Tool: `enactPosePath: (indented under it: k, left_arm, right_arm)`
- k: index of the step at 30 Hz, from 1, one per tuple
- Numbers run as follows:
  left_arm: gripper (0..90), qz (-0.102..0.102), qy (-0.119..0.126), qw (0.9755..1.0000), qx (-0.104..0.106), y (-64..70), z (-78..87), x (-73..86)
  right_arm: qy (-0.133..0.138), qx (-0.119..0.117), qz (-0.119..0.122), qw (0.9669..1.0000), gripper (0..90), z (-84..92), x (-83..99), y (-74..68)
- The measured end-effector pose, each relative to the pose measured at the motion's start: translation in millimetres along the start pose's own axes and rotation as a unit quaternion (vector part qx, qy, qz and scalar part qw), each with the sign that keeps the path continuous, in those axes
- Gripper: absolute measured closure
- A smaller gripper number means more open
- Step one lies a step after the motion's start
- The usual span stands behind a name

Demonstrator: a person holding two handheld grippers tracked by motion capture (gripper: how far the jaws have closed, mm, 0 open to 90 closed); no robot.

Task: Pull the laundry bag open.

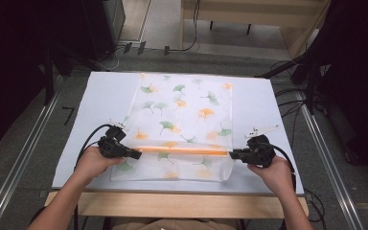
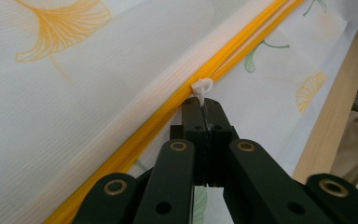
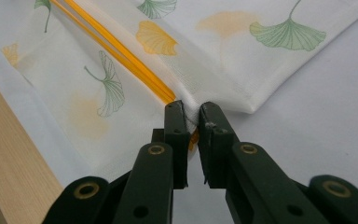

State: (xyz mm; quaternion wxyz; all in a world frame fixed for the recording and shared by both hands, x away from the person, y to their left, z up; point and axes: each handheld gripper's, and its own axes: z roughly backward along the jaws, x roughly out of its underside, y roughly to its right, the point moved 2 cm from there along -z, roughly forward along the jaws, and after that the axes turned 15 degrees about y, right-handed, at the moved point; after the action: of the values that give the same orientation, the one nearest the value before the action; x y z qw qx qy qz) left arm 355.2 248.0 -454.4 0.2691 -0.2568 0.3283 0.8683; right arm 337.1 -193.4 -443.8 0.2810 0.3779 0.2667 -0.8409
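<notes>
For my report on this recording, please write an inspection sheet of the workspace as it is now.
Surface: white table top with a pale wooden front edge.
Job's things: white mesh bag printed with green and orange ginkgo leaves, lying flat; orange zipper across its near part; small white zipper pull.
Clutter: nothing seen.
Grippers: left hand-held gripper shut on the zipper pull; right hand-held gripper pinching the bag's edge at the zipper's other end.
Cables: black cable from the left one; more cables on the floor.
Surroundings: grey floor, metal rails, dark equipment behind.
</notes>
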Motion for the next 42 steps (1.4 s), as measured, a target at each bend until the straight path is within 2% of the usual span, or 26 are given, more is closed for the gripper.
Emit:
enactPosePath:
  k: [4,10,42]
  left_arm:
    - [90.0,0.000,-0.003,1.0000,-0.006,-3.1,5.3,2.5]
    - [90.0,0.011,0.004,0.9998,-0.018,-14.3,20.1,8.5]
    - [90.0,0.017,0.004,0.9998,-0.013,-17.4,25.2,10.7]
  right_arm:
    - [0.000,-0.001,0.002,1.0000,84.1,0.0,0.3,0.5]
    - [-0.001,-0.001,0.000,1.0000,84.1,-0.5,0.4,0.1]
    - [-0.004,-0.001,0.000,1.0000,83.9,-1.1,1.0,1.2]
